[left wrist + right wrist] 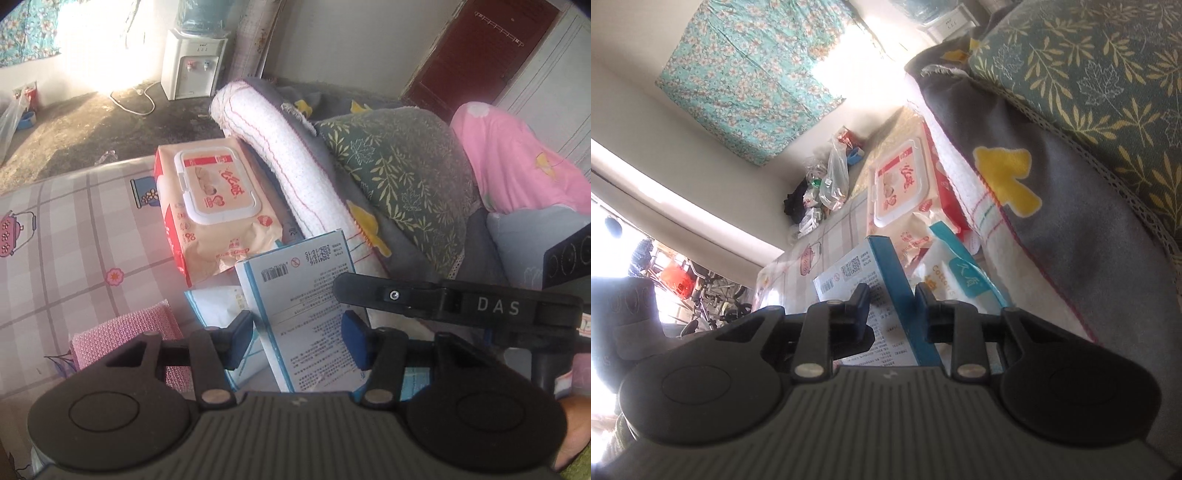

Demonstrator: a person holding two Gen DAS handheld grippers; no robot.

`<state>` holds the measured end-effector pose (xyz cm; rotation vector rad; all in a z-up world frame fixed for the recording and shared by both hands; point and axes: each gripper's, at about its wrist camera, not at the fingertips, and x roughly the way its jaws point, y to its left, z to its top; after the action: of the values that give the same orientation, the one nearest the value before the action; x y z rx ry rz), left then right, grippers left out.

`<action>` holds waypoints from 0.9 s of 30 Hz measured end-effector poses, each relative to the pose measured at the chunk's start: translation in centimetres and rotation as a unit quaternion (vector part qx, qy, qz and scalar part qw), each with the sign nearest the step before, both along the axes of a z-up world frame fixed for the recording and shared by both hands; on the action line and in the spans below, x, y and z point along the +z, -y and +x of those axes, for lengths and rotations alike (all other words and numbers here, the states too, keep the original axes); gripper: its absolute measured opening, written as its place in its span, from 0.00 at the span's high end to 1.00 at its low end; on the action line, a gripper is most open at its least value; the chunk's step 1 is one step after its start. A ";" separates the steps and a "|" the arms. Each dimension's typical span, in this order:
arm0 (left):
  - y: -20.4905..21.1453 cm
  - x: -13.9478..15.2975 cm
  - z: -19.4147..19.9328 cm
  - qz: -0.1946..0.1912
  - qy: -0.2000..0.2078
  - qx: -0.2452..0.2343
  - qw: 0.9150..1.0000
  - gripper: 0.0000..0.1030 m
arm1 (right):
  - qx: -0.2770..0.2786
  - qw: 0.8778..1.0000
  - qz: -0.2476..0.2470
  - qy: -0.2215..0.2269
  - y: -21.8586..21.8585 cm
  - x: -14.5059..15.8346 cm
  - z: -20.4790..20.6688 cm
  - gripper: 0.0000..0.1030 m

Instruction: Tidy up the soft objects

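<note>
the blue-and-white box (295, 295) stands on edge between both tools, over the checked bedsheet (74, 221). the right gripper (892, 314) has its fingers (862, 314) closed down narrow on the box's blue spine and holds it. the left gripper (297, 334) straddles the same box with its fingers (242, 339) partly open; whether the pads actually press on the printed face i cannot tell.

to do this step well, i would let one tool carry the box and keep the other only as a guide, since two grips on a light carton may twist or crush it. keep the spine square in the right fingers, hold the box clear of what lies below, and set it down flat where the sheet is bare, toward 9 o'clock in the left wrist view.

around it: the wet wipes pack (218, 206) lies at 11 o'clock of the box, close by. a white cotton tissue pack (956, 284) sits just under and beside the box, at 2 o'clock in the right wrist view. the rolled white towel (295, 158) leans along the grey blanket (1071, 240) at 12 o'clock, with the leaf-print pillow (399, 173) beyond. a pink mesh cloth (122, 332) lies at 8 o'clock. the tissue pack and wipes crowd the near side, so a low swing there would nudge them.
</note>
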<state>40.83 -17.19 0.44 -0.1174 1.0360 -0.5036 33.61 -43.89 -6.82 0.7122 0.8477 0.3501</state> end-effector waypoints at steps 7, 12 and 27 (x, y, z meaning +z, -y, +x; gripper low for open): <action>-3.7 6.8 -4.0 -0.015 0.061 0.021 0.998 0.48 | -0.007 0.998 0.008 0.062 -2.5 6.8 -3.0 0.75; -7.9 10.8 -7.8 -0.014 0.093 0.053 0.994 0.48 | 0.011 0.995 0.020 0.100 -6.6 10.7 -5.8 0.75; -24.5 14.1 -18.6 0.028 0.103 0.185 0.977 0.48 | 0.135 0.984 0.070 0.094 -26.8 15.5 -13.4 0.75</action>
<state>22.19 7.30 14.50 -0.2003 0.8006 -0.1426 20.22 -17.12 8.65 0.6815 0.7445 0.7156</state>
